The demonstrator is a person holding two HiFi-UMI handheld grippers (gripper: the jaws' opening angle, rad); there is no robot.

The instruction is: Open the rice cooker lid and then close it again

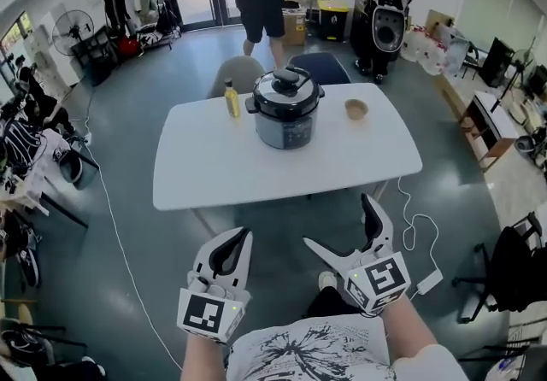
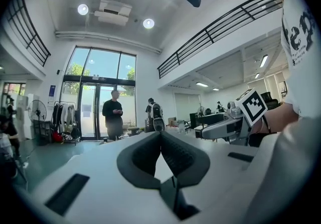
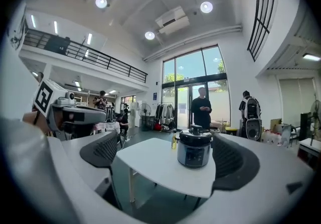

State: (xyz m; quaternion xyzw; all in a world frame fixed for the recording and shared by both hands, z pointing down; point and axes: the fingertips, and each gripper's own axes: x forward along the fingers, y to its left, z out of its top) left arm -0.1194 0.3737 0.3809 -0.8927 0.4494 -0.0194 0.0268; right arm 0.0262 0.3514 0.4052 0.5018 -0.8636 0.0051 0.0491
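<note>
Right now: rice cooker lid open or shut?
Shut. The lid sits flat on the rice cooker in both views, no gap.

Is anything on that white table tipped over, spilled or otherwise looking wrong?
Nothing stands out. The rice cooker sits upright on the table with its lid shut, the yellow bottle stands upright on one side of it, and the small bowl sits on the other. No spill shows.
</note>
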